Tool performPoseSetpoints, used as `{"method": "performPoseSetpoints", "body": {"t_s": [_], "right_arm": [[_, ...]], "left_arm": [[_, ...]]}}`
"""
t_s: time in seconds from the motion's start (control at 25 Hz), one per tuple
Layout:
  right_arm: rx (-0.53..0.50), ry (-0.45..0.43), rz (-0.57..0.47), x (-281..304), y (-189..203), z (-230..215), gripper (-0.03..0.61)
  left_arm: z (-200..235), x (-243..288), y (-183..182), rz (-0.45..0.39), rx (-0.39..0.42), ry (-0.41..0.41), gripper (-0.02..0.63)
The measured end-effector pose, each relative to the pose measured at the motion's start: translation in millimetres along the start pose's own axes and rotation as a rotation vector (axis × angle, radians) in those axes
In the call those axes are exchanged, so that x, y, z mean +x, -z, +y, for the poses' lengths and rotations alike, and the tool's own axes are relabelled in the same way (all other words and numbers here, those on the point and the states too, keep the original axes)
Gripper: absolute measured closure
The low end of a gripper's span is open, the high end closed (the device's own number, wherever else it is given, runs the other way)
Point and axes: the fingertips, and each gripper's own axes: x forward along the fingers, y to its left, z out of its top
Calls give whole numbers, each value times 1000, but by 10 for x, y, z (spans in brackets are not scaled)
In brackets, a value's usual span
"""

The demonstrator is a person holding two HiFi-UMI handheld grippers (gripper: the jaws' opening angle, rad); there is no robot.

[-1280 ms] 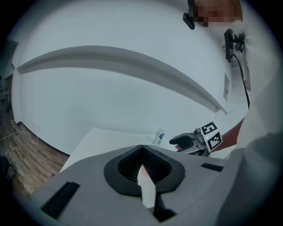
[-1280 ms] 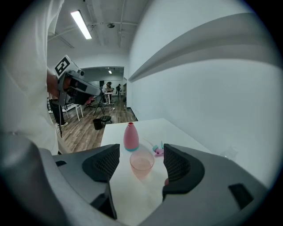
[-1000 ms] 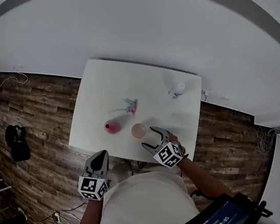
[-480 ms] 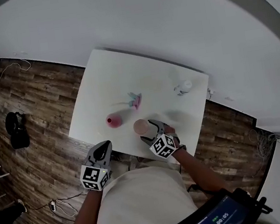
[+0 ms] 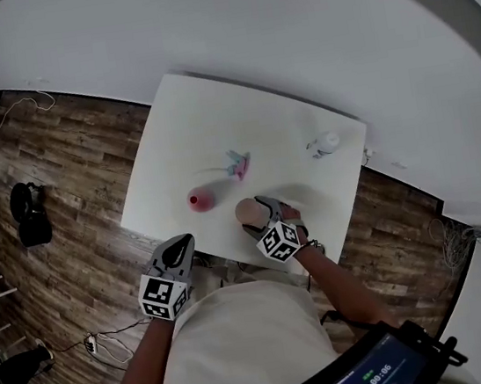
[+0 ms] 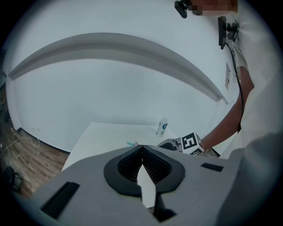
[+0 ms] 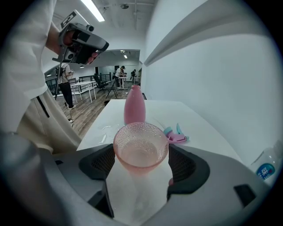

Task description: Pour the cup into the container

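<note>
Pink dimpled glass cup (image 7: 140, 148) upright near white table's (image 5: 204, 121) front edge, between right gripper's (image 5: 259, 213) jaws, which have just been opening; ungripped. Pink bottle (image 7: 134, 105) mid-table. Left gripper (image 6: 141, 148) off table edge, jaws closed, empty.

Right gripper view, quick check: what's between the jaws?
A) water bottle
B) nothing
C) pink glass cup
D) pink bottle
C: the cup stands between the jaws of the right gripper, which have just been opening and stand wide, not clamped on it. The pink bottle is behind it.
</note>
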Motion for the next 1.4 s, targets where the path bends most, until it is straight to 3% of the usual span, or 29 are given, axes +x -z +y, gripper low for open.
{"method": "performPoseSetpoints", "body": {"t_s": [1.04,1.4], "right_arm": [[48,53,-30,140,20,-18,209],[127,55,-3,39,-134,-88,209]], "left_arm": [[45,-161,138,19,-4,-30,601],[91,-157,130,10,-9,-28,601]]}}
